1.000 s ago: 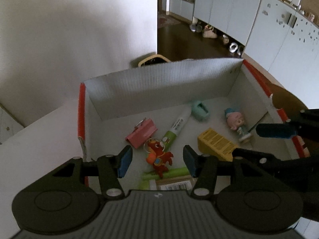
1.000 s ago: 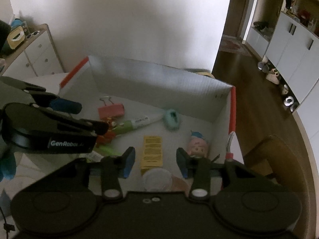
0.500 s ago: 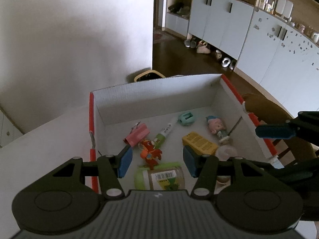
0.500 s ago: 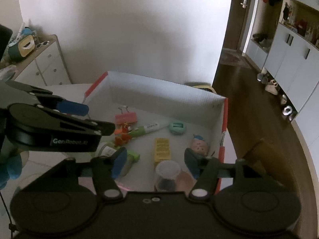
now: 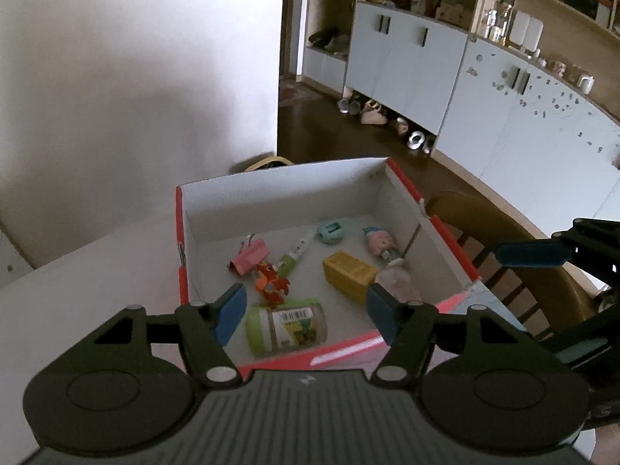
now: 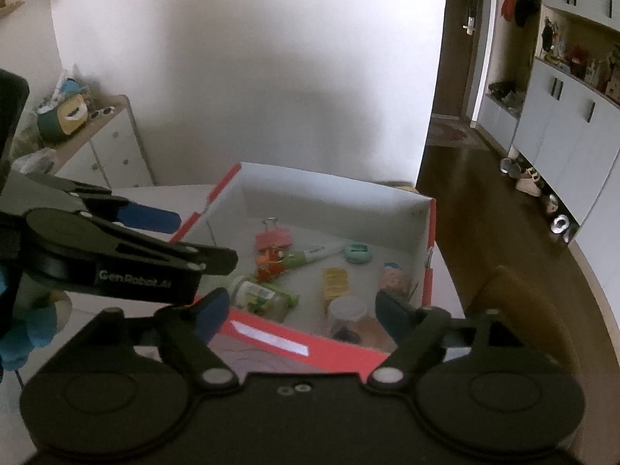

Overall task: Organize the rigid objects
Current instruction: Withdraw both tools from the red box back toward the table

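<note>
We are holding both grippers above a red-edged white box (image 5: 182,232) on a white table (image 5: 97,271), and both are letting go. The left gripper (image 5: 306,312) is opening its jaws, with nothing pinched between its blue pads (image 5: 228,312); a green-lidded jar (image 5: 286,327) is lying on the box floor below the gap, apart from the fingers. The right gripper (image 6: 298,310) is opening its jaws wider, also empty, with a clear cup (image 6: 347,312) sitting in the near corner beneath it.

The left wrist view is giving us the sharper look into the box: a yellow carton (image 5: 348,271), a pink binder clip (image 5: 248,257), a red toy figure (image 5: 269,283), a green-and-white pen (image 5: 296,254), a mint round case (image 5: 330,231) and a small doll (image 5: 381,246). It is also showing a wooden chair (image 5: 484,217) beyond the right wall. The right wrist view is blurrier on these items, so what looks like a dark object inside the cup may be only shadow. That view alone is showing the white drawer unit (image 6: 112,151) by the wall and the left gripper seen from the side.

The jar is lying on its side, long axis running left to right across the left wrist view, lid toward the left. The pen is lying diagonally, tip pointing toward the far right corner. The carton is angling from far left to near right.
</note>
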A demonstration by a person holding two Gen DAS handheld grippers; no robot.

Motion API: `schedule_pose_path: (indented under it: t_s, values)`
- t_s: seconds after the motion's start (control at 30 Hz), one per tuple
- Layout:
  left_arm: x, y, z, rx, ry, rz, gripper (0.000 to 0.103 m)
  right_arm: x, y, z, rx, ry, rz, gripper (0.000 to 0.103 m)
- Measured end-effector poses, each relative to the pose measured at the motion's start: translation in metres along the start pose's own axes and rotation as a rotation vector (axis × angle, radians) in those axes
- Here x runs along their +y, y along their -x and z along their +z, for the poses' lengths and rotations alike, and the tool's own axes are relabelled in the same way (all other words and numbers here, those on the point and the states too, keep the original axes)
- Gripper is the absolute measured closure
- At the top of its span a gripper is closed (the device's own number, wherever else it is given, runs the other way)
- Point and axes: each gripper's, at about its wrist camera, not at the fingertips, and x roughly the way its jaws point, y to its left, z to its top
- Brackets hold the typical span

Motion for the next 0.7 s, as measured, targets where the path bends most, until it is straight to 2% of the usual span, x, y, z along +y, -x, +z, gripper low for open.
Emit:
schedule_pose_path:
  t_s: [0.1,0.2,0.33,0.5,0.63,0.7]
  values:
    - [-0.001,0.012,-0.008,-0.014,-0.004,-0.010,0.034,0.006,0.012,-0.007,-0.016,0.002,0.003,0.015]
    - [-0.004,0.027,-0.018,-0.044,-0.011,-0.001,0.027,0.012,0.024,-0.013,-0.033,0.005,0.008,0.013]
    - [-0.006,0.045,-0.031,-0.075,-0.022,-0.002,0.027,0.024,0.039,-0.023,-0.056,0.014,0.004,0.011]
    - [-0.005,0.064,-0.046,-0.096,-0.012,-0.020,0.026,0.034,0.055,-0.037,-0.080,0.007,0.008,0.003]
    - [-0.001,0.078,-0.057,-0.125,0.007,-0.050,0.025,0.041,0.065,-0.047,-0.097,-0.006,0.022,0.001]
    - [0.001,0.085,-0.063,-0.137,0.009,-0.065,0.019,0.044,0.071,-0.052,-0.112,-0.018,0.035,0.000]
